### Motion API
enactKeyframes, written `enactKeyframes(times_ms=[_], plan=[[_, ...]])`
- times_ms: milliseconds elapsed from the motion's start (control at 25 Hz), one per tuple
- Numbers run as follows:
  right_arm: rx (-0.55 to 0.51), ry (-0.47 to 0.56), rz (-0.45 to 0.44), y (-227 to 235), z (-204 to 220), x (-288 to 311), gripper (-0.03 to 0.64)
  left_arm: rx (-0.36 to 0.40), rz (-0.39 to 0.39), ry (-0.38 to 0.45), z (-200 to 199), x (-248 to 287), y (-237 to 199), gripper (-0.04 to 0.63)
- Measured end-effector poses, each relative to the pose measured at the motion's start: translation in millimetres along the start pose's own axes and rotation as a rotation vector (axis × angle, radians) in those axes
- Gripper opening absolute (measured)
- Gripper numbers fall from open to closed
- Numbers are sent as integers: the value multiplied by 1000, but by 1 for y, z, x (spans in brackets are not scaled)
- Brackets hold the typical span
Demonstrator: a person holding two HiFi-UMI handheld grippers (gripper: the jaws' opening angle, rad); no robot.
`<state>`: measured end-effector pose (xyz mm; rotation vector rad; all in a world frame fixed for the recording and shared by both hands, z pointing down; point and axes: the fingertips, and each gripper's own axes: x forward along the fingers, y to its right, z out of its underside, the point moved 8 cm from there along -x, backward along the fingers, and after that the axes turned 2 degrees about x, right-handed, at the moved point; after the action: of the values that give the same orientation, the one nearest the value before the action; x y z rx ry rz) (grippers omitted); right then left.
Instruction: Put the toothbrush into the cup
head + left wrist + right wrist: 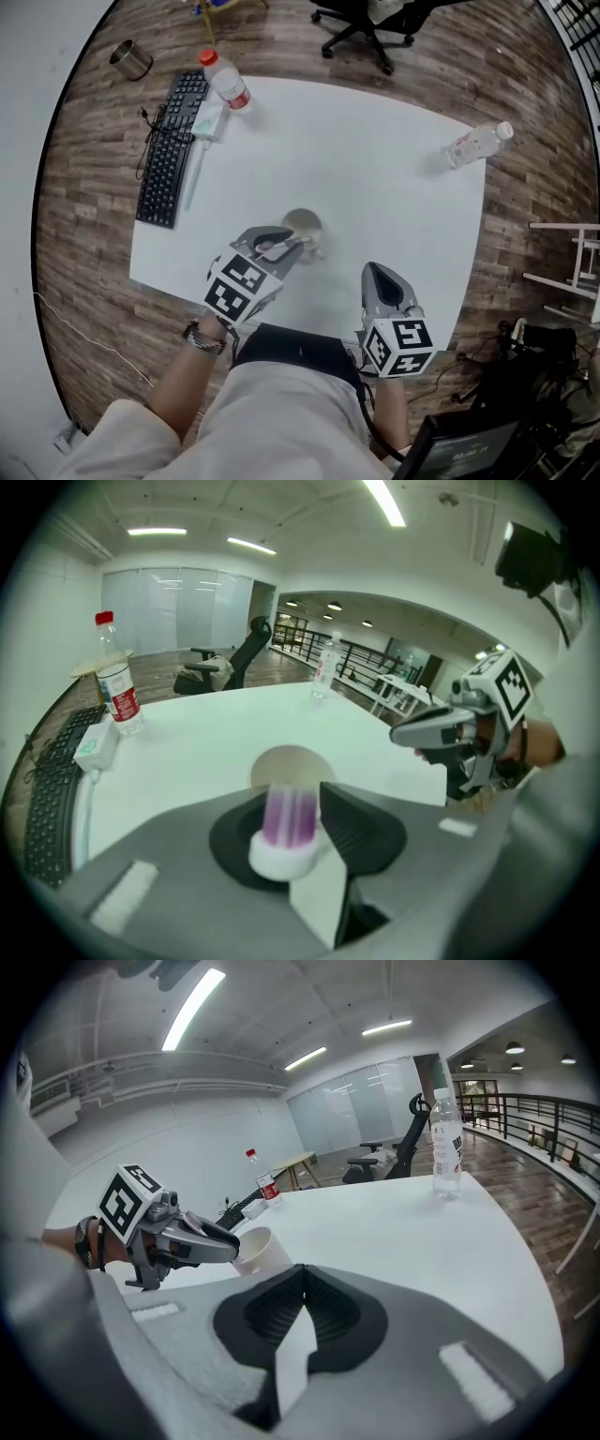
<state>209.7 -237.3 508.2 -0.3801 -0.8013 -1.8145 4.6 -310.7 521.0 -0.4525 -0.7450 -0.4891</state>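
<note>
Head view: left gripper [296, 246] tipped over cup [304, 225] on white table [375, 169], toothbrush [272, 247] in its claw, right gripper [372, 272] well off to side

Left gripper view: claw wide, purple toothbrush between pads, cup mouth just past it

Right gripper view: claw pinched together, nothing in it

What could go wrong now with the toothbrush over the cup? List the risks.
1. The toothbrush looks loose between the left gripper's open jaws, just above the cup. If it is off-centre, it may strike the rim and land on the table.
2. Nothing steadies the cup. The right gripper is shut and off to the side, so a nudge from the left jaws could tip it.
</note>
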Motion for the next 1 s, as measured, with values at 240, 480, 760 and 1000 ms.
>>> enactKeyframes(times_ms=[240,480,760,1000], plan=[[-20,-6,-2,-4,1,3,2,14,-30,4,1,-4,-2,109],[-27,-8,-10,-8,3,2,2,16,-58,-1,6,-11,-5,109],[-40,-19,-21,-12,8,2,2,-19,-77,-4,20,-18,-4,109],[-51,-33,-32,-14,14,3,2,-44,-87,-12,30,-21,1,97]])
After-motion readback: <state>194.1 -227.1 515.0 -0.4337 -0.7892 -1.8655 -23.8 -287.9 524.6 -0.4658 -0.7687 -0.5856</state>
